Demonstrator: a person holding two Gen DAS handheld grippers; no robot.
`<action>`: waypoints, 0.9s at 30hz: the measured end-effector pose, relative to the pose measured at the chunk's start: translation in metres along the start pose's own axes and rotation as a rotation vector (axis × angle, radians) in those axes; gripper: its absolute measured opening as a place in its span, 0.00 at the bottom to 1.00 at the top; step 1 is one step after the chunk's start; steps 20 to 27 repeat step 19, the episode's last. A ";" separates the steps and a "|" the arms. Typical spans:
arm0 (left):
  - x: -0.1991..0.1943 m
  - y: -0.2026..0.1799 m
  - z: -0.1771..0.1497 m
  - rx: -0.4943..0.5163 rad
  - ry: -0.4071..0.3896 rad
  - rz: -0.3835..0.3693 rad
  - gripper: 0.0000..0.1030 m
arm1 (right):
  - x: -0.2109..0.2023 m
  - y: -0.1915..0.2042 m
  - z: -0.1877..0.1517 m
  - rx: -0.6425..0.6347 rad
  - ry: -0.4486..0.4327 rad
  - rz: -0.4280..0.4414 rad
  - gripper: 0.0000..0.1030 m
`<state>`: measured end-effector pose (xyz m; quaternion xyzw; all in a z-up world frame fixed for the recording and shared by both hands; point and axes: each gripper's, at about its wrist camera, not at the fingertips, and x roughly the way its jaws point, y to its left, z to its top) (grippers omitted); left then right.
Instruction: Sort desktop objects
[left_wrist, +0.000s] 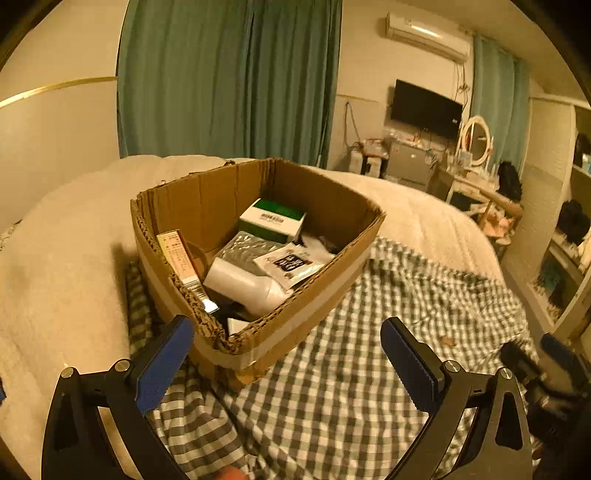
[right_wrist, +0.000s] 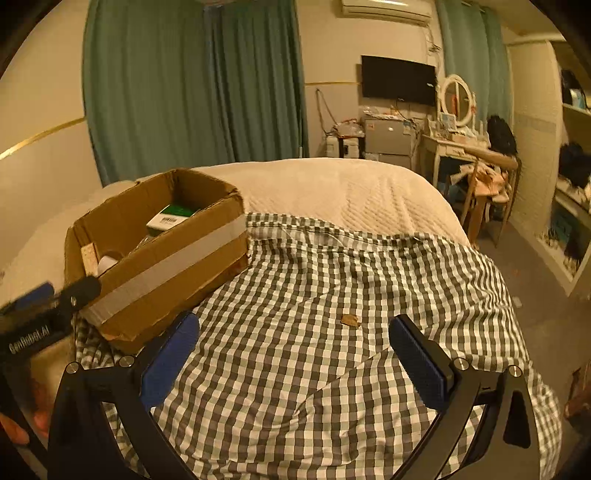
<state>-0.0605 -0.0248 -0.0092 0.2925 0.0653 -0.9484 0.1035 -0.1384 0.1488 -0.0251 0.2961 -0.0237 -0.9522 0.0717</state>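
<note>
Both grippers held spread and empty over checked cloth (left_wrist: 332, 387); cardboard box (left_wrist: 288, 325) just ahead of left gripper (left_wrist: 288, 365), ahead-left of right gripper (right_wrist: 295, 365).

Box contents, left to right: slim carton (left_wrist: 179, 260), stiff, light, best pinched across its narrow faces; white bottle (left_wrist: 243, 284), smooth, judged slippery; sachet (left_wrist: 291, 264), soft; green-topped box (left_wrist: 273, 219), rigid.

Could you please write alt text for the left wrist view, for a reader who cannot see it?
An open cardboard box sits on a checked cloth over a bed, holding a green-and-white carton, a white bottle and packets. The open, empty left gripper frames the box's near corner.
</note>
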 end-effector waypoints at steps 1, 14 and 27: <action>0.000 -0.001 -0.001 0.010 -0.005 -0.001 1.00 | 0.001 -0.002 0.000 0.007 0.002 0.003 0.99; -0.007 -0.005 -0.004 0.052 0.001 0.001 1.00 | -0.002 0.011 -0.003 -0.017 0.013 0.008 0.99; -0.010 -0.006 -0.004 0.044 -0.008 -0.039 1.00 | 0.001 0.013 -0.005 -0.030 0.024 0.009 0.99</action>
